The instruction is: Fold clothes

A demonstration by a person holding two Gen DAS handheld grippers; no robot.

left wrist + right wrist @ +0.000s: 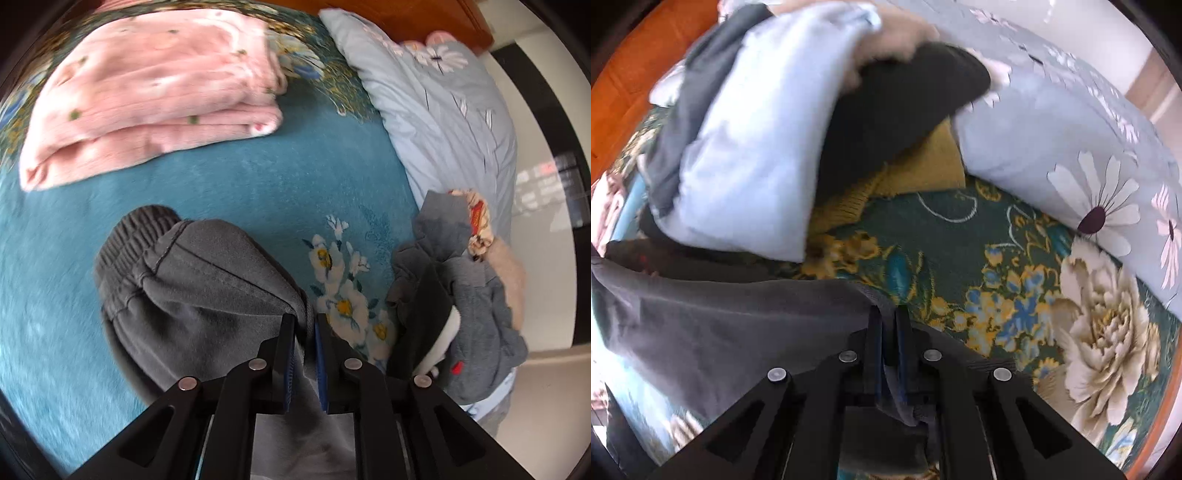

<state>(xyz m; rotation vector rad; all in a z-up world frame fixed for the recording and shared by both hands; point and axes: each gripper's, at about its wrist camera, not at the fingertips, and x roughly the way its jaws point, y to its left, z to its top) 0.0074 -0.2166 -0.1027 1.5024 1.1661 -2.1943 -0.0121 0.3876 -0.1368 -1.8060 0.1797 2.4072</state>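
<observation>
The left gripper (306,325) was seen clamped on an edge of the grey trousers (192,291), with dark fabric pinched between its blue-padded fingers (289,354). The trousers were draped over the teal floral bedspread (236,184), their elastic waistband (125,240) bunched at the far end. A folded pink blanket (147,92) was laid further back on the bed, well apart from the trousers. To the right, a heap of grey clothes (472,295) was piled against a pale blue quilt (443,110) printed with daisies.

In the right wrist view, the right gripper (889,325) was likewise closed on grey cloth, the same trousers (720,325) as far as could be told, with the fabric stretched away to the left over the bedspread (960,266). Beyond it, a pale blue pillow (750,155), a dark garment (897,110) and a mustard knitted piece (923,166) were heaped beside the quilt (1052,147). The far items were blurred.
</observation>
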